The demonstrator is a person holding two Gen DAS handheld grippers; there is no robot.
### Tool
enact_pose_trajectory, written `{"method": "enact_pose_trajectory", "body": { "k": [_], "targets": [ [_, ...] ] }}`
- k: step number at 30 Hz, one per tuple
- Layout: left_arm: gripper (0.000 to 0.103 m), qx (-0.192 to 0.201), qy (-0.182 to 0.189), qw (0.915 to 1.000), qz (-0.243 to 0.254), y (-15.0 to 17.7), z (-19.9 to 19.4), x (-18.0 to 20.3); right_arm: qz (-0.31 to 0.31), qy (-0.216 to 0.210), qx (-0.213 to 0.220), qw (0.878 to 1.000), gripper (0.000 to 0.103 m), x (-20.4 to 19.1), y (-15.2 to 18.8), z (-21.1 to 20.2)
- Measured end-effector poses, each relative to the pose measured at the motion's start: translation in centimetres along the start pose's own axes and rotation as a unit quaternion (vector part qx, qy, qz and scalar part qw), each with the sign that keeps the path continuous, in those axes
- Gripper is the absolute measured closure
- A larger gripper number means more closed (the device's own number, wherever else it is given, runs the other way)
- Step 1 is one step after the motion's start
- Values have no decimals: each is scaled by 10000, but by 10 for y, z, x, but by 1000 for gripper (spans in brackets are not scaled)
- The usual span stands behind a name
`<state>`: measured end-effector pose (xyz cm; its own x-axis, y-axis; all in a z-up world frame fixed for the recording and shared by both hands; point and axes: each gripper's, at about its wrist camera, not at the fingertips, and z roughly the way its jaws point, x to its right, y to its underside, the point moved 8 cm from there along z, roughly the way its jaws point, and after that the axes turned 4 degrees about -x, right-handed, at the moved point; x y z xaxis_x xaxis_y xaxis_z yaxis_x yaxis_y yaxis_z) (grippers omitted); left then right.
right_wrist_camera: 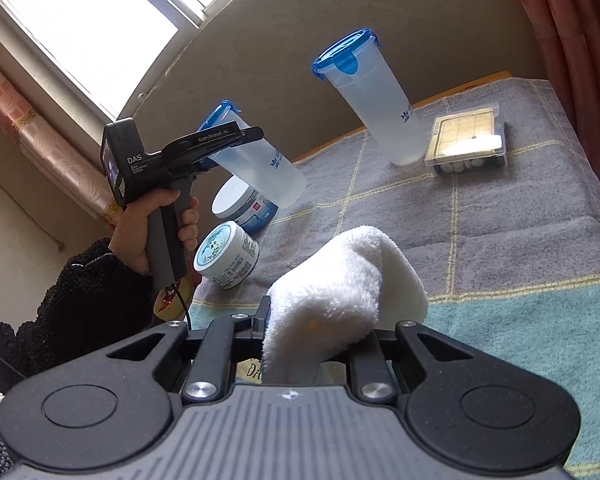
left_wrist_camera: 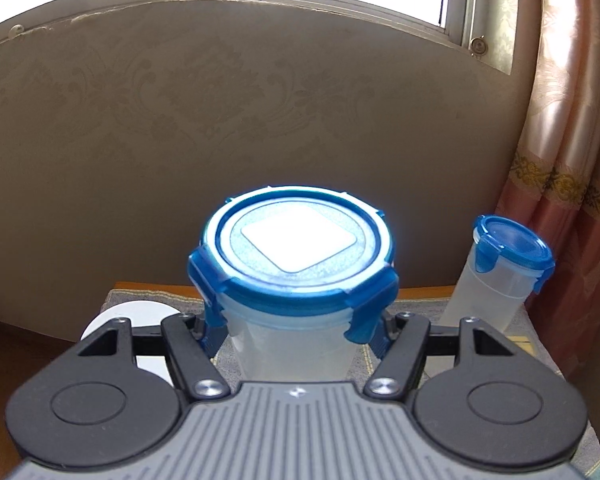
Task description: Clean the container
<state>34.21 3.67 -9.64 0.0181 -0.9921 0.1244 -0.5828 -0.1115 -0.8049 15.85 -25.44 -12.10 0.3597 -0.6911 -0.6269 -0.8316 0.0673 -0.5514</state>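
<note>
A tall clear container [left_wrist_camera: 296, 336] with a blue clip lid [left_wrist_camera: 296, 248] fills the middle of the left wrist view, and my left gripper [left_wrist_camera: 296, 334] is shut on it just below the lid. In the right wrist view the same container [right_wrist_camera: 260, 168] hangs tilted above the table in the left gripper [right_wrist_camera: 220, 140], held by a person's hand [right_wrist_camera: 140, 232]. My right gripper [right_wrist_camera: 320, 336] is shut on a folded white towel [right_wrist_camera: 340, 284], near the table's front edge. A second lidded container [right_wrist_camera: 376, 104] stands upright at the back, also visible in the left wrist view [left_wrist_camera: 496, 280].
A grey and teal checked cloth [right_wrist_camera: 500, 220] covers the table. Two white jars [right_wrist_camera: 228, 256] [right_wrist_camera: 240, 204] lie under the held container. A clear box with a grid board [right_wrist_camera: 466, 140] sits beside the standing container. Wall, window and pink curtain [left_wrist_camera: 572, 160] lie behind.
</note>
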Motion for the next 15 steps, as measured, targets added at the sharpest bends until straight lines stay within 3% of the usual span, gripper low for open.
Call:
{"method": "enact_pose_trajectory", "body": {
  "k": [15],
  "targets": [
    [37, -102, -296, 9995, -68, 3, 22, -10, 93, -65, -49, 9999, 82, 10, -3, 8]
  ]
}}
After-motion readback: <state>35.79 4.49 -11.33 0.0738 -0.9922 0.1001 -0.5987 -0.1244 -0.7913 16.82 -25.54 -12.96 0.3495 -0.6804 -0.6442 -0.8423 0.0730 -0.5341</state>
